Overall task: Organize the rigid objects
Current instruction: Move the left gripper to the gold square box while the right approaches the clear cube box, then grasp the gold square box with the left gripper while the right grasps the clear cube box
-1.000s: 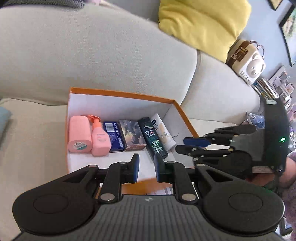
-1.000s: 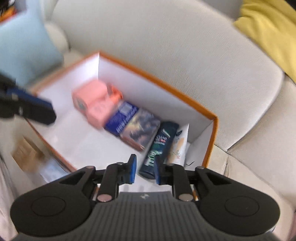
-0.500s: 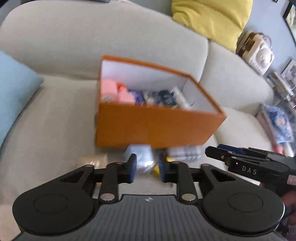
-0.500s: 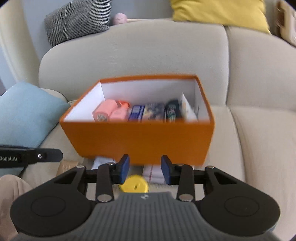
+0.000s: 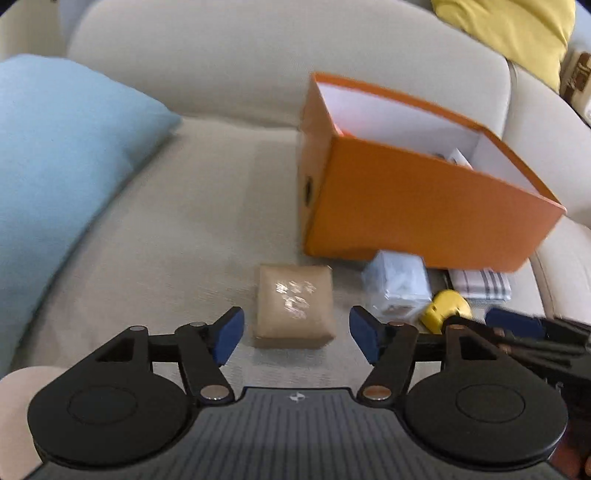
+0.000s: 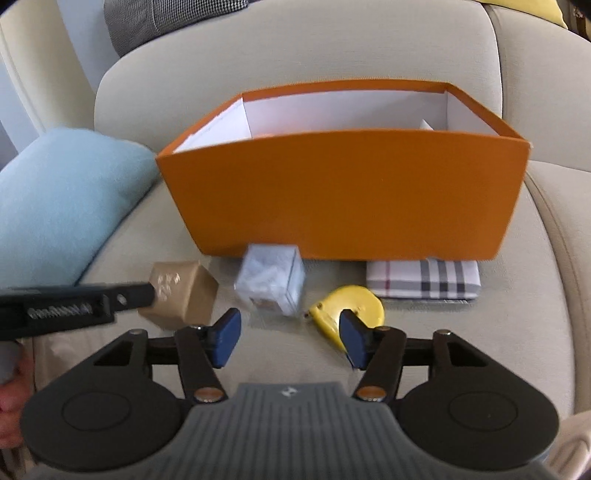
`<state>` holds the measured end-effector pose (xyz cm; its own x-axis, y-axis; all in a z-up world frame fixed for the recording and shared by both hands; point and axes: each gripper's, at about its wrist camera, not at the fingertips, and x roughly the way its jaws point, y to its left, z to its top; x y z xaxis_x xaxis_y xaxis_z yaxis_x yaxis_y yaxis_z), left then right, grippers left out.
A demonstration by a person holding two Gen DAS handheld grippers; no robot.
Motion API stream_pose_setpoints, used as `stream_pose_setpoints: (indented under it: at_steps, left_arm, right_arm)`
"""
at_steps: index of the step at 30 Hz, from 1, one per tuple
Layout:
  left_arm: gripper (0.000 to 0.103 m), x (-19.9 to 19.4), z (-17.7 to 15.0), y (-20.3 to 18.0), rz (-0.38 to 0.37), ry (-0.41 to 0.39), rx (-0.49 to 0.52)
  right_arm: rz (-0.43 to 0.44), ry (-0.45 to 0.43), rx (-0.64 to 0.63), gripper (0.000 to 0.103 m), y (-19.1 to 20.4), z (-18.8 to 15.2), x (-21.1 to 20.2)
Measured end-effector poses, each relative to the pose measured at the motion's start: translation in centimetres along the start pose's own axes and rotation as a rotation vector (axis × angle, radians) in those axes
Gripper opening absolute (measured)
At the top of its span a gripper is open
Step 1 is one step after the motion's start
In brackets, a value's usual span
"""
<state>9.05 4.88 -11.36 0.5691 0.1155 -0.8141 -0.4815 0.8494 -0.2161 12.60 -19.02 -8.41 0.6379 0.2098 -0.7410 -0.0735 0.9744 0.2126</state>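
Note:
An orange box [image 5: 417, 214] with a white inside stands on the sofa seat; it also shows in the right wrist view [image 6: 343, 195]. In front of it lie a tan wrapped packet [image 5: 294, 305] [image 6: 181, 291], a clear pale-blue box [image 5: 400, 286] [image 6: 271, 278], a yellow tape measure [image 5: 445, 309] [image 6: 351, 306] and a folded plaid cloth [image 5: 480, 282] [image 6: 424, 282]. My left gripper [image 5: 295, 334] is open and empty, just short of the tan packet. My right gripper [image 6: 290, 338] is open and empty, low over the seat between the clear box and the tape measure.
A light-blue cushion [image 5: 66, 162] [image 6: 62, 206] lies left of the box. The sofa backrest [image 5: 258, 62] rises behind it, with a yellow cushion [image 5: 509, 26] at the top right. The other gripper's arm crosses the left edge of the right wrist view [image 6: 74, 306].
Both grippers have pulled back from over the box and dropped low in front of it. Both have opened wide. The left one now faces the tan packet.

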Motion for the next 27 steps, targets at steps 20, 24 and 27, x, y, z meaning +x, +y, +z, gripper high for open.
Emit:
stream_pose_setpoints:
  at_steps: [20, 24, 27]
  left_arm:
    - [0.074, 4.6, 0.8, 0.7, 0.022, 0.122, -0.062]
    - [0.073, 5.3, 0.9, 1.0, 0.017, 0.132, -0.072]
    - [0.071, 5.6, 1.0, 1.0, 0.016, 0.139, -0.076]
  right_arm:
    - [0.028, 0.124, 0.128, 0.069, 1.6, 3.3, 7.4]
    - [-0.006, 0.137, 0.103, 0.069, 2.3, 3.4, 8.4]
    - [-0.019, 0.151, 0.099, 0.068, 2.5, 3.5, 9.0]
